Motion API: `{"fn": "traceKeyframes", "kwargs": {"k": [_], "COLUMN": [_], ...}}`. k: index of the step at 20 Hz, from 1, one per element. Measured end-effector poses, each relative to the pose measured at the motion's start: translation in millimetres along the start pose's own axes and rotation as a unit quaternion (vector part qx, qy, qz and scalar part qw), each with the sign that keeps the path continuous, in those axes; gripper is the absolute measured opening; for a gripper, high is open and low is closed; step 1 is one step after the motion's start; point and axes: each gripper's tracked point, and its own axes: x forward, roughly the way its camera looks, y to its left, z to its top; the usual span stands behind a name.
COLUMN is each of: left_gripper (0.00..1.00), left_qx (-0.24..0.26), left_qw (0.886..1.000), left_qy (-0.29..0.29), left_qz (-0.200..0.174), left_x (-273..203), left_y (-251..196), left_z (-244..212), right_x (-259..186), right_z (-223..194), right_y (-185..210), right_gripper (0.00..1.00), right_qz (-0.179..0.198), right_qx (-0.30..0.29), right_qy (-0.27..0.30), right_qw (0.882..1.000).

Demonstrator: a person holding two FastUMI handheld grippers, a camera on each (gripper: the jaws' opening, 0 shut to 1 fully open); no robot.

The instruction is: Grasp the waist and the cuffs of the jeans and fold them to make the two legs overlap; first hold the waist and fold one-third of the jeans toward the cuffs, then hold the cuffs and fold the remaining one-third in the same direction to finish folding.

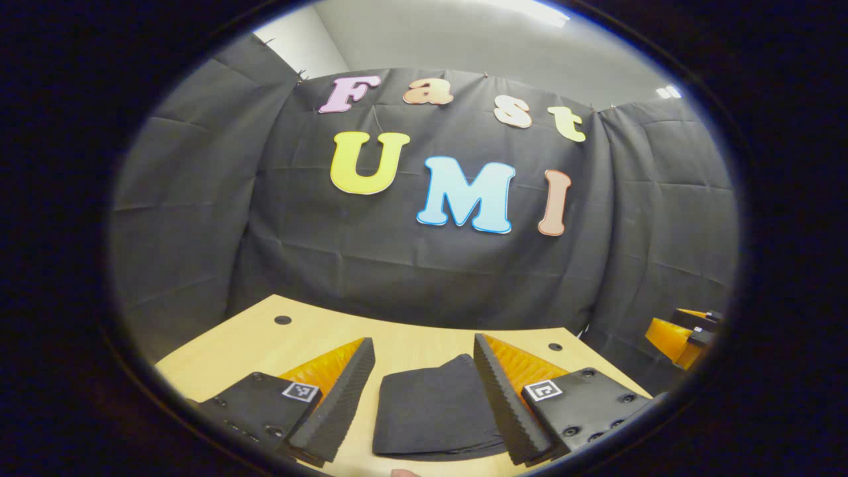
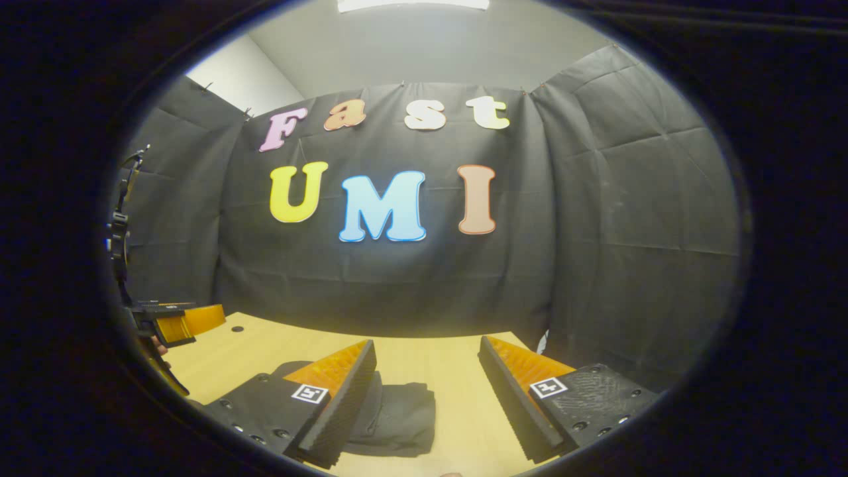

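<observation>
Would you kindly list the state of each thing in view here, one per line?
jeans: folded into a compact bundle, lying flat on the table, held by neither gripper.
left gripper: open, fingers apart either side of the jeans, above the table.
right gripper: open, holding nothing, jeans partly behind one of its fingers.
table: bears the jeans.

The left gripper (image 1: 424, 397) hovers with its jaws spread wide above the pale bench (image 1: 424, 338). Dark folded jeans (image 1: 434, 414) lie flat between them. What looks like the right gripper (image 1: 682, 334) shows near the edge.
</observation>
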Motion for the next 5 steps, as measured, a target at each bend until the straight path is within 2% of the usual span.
{"fn": "traceKeyframes", "kwargs": {"k": [1, 2, 5], "left_gripper": [0.97, 0.99, 0.96], "left_qx": [0.0, 0.001, 0.02], "left_qw": [1.0, 1.0, 0.999], "left_qy": [-0.002, -0.007, -0.031], "left_qz": [0.005, 0.006, 0.026], "left_x": [-2.5, -7.6, -16.6], "left_y": [2.5, 0.4, -5.8], "left_z": [2.5, 5.2, 14.5], "right_x": [-0.7, -2.0, -4.7], "right_z": [0.2, 0.2, 6.7], "right_y": [-2.5, -8.5, -24.7], "right_gripper": [0.89, 0.89, 0.95], "right_qz": [0.0, -0.003, 0.003], "right_qx": [-0.003, -0.007, -0.004], "right_qy": [-0.001, -0.001, -0.013], "right_qw": [1.0, 1.0, 1.0]}}
